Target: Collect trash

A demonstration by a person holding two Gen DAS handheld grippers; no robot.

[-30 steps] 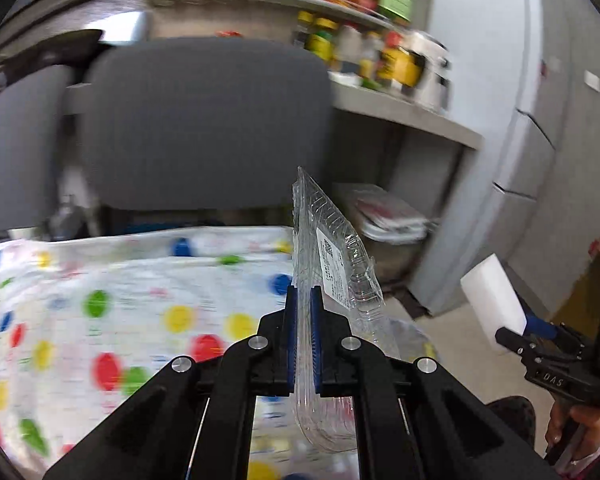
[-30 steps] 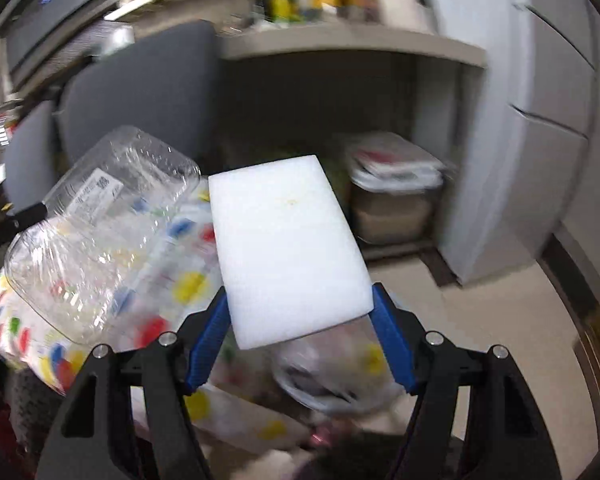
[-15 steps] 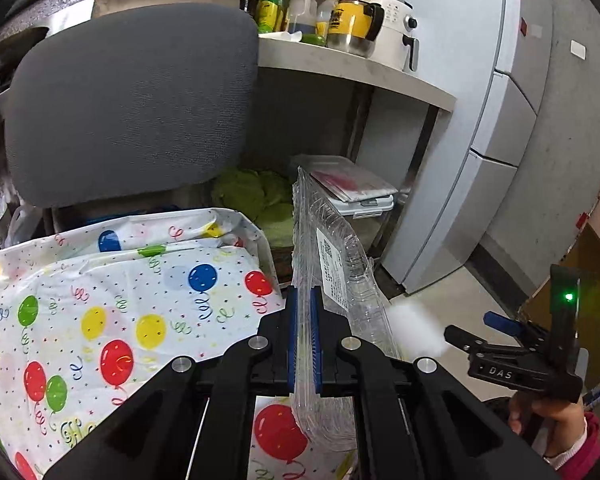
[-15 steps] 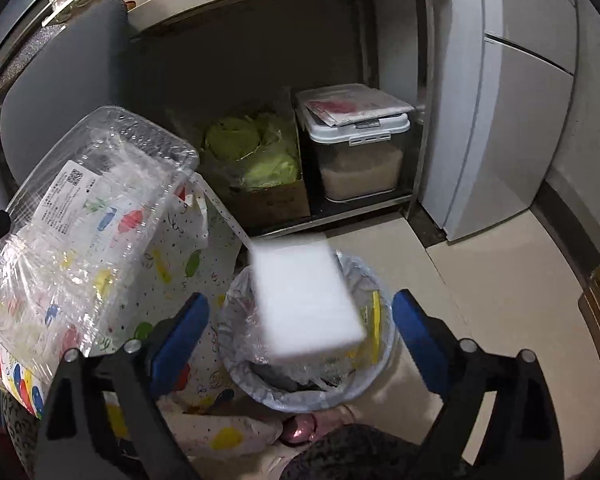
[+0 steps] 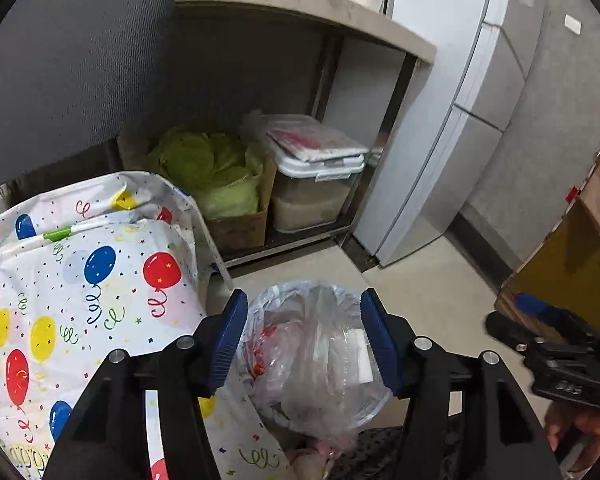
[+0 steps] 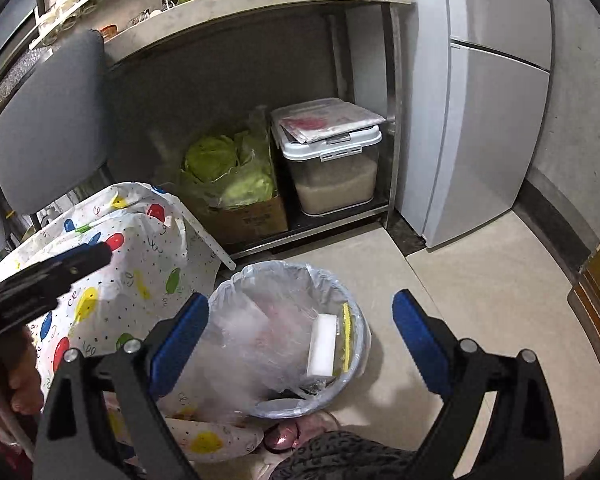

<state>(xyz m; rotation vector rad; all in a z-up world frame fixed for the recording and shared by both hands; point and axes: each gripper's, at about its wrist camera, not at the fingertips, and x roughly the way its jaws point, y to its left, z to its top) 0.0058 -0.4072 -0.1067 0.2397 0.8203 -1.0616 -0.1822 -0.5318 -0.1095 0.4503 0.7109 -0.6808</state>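
Observation:
A round bin lined with a clear bag stands on the floor beside the table. Inside it lie a white foam block, a yellow strip and a clear plastic container, which looks blurred. My right gripper hangs above the bin, open and empty. My left gripper is also above the bin; its jaws are opening. The clear container lies below them in the bag, and the pads do not touch it. Each gripper shows in the other's view: left, right.
A balloon-print tablecloth hangs off the table left of the bin. Behind it stands a grey chair. Under the counter are a box of cabbages and a lidded tub. A grey fridge stands at right, with tiled floor before it.
The white block left my right gripper and fell into the bin. My left jaws opened and the clear container dropped into the bin. Both grippers moved down over the bin.

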